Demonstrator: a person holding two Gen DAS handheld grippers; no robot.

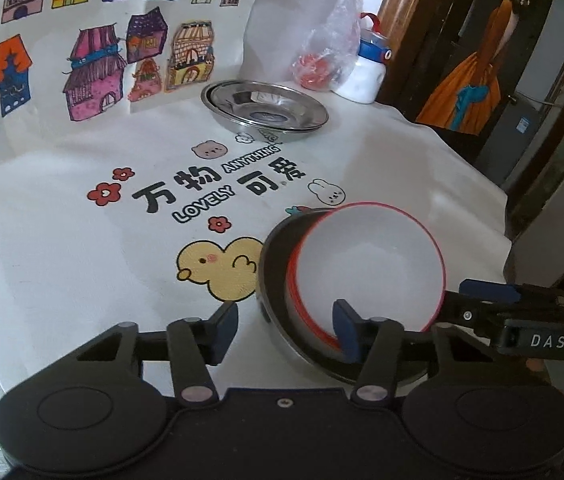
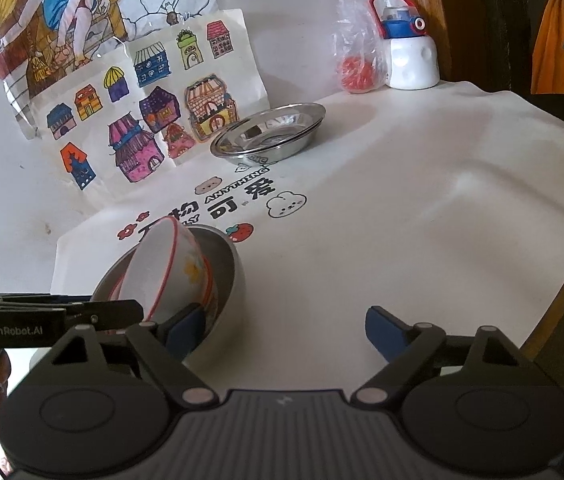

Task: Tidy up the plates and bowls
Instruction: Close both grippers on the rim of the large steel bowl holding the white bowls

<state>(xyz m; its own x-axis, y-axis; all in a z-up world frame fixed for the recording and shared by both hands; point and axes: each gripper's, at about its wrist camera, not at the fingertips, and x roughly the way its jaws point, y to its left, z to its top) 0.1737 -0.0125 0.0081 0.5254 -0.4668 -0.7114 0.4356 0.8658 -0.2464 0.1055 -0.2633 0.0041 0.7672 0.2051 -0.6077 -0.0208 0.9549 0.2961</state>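
Observation:
A white bowl with a red rim (image 1: pixel 365 268) leans steeply inside a steel bowl (image 1: pixel 272 276) at the table's near edge, its mouth turned toward the left wrist camera. A second red rim shows just under it. My left gripper (image 1: pixel 285 324) straddles the near walls of both bowls: one finger (image 1: pixel 343 328) inside the white bowl, the other outside the steel bowl with a gap, so it is open. My right gripper (image 2: pixel 285 332) is open, and its left finger (image 2: pixel 186 330) rests against the white bowl's (image 2: pixel 170 268) outer wall. Stacked steel plates (image 1: pixel 266 108) lie at the back.
A cartoon-printed cloth (image 2: pixel 401 220) covers the table. At the back stand a white bottle with a blue and red lid (image 2: pixel 409 60) and a plastic bag with something red in it (image 2: pixel 355 68). Drawings of houses (image 1: pixel 94 68) lean on the wall. The table edge runs along the right.

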